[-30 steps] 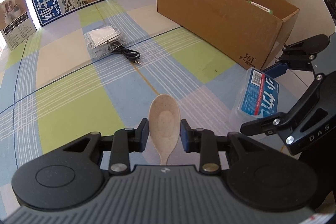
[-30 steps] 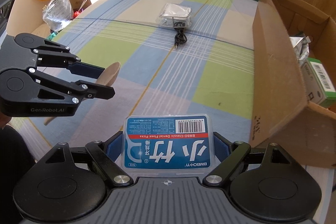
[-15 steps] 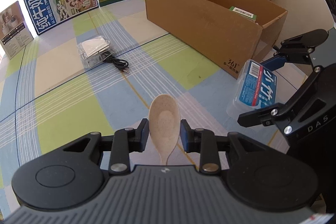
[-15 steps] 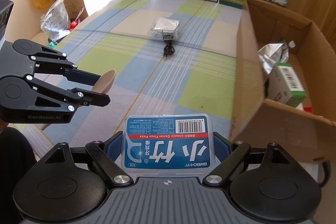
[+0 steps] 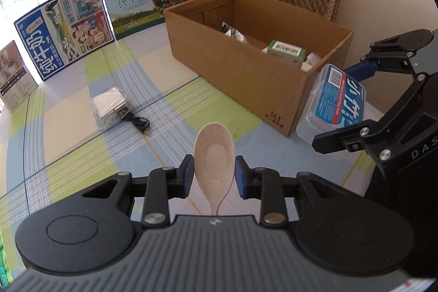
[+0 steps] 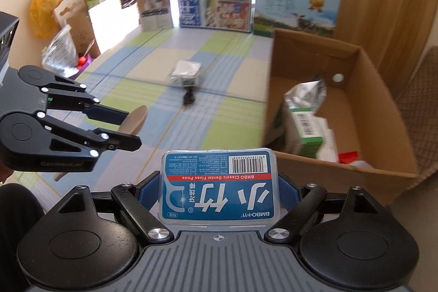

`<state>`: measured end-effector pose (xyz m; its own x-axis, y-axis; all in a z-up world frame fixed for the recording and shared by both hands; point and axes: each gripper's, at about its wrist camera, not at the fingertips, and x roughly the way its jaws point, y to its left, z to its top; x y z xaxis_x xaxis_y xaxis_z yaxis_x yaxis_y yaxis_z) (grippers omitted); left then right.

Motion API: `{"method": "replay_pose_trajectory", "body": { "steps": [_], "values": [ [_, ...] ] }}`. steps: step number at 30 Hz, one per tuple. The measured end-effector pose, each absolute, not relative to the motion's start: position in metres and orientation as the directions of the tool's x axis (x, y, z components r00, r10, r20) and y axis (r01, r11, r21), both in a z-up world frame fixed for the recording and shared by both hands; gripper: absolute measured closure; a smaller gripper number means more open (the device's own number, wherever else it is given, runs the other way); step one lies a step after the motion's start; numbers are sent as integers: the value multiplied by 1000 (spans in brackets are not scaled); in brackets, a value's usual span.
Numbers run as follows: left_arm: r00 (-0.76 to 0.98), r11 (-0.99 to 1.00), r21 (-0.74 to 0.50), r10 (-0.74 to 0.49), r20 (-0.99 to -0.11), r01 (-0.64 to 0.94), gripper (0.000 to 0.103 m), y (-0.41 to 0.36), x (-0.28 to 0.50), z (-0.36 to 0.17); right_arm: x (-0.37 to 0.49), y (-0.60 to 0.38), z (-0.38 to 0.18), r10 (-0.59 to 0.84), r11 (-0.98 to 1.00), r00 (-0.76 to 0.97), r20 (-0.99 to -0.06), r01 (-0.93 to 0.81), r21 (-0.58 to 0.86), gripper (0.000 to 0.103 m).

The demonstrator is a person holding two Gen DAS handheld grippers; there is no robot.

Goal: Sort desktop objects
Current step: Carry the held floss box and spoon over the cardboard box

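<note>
The left gripper (image 5: 214,175) is clamped on a beige speckled plastic spoon (image 5: 214,155), pads pinching the bowl's edges, handle trailing back toward the camera. It is likely light and stiff but smooth, so it could pivot; a hold nearer the neck looks steadier. The right gripper (image 6: 220,192) squeezes a clear, rounded plastic floss-pick case with a blue label (image 6: 219,186) by its long sides, rigid and glossy, probably slippery. Both hang above the checked cloth table (image 5: 82,171), beside the open corrugated cardboard box (image 5: 246,70) holding cartons and a foil pouch
</note>
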<state>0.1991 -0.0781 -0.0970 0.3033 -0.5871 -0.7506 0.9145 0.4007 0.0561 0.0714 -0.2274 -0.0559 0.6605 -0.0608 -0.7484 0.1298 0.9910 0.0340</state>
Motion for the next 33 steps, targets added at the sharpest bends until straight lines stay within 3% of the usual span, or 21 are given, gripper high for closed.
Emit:
{"method": "replay_pose_trajectory", "body": {
  "steps": [16,33],
  "values": [
    [251,344,11,-662,-707,939,77,-148,161,-58,40,-302,-13,-189,961,695,-693,277,15,20],
    [215,342,-49,-690,-691,938,77,-220,158,-49,49,-376,-10,-247,938,687,-684,347,11,20]
  ]
}}
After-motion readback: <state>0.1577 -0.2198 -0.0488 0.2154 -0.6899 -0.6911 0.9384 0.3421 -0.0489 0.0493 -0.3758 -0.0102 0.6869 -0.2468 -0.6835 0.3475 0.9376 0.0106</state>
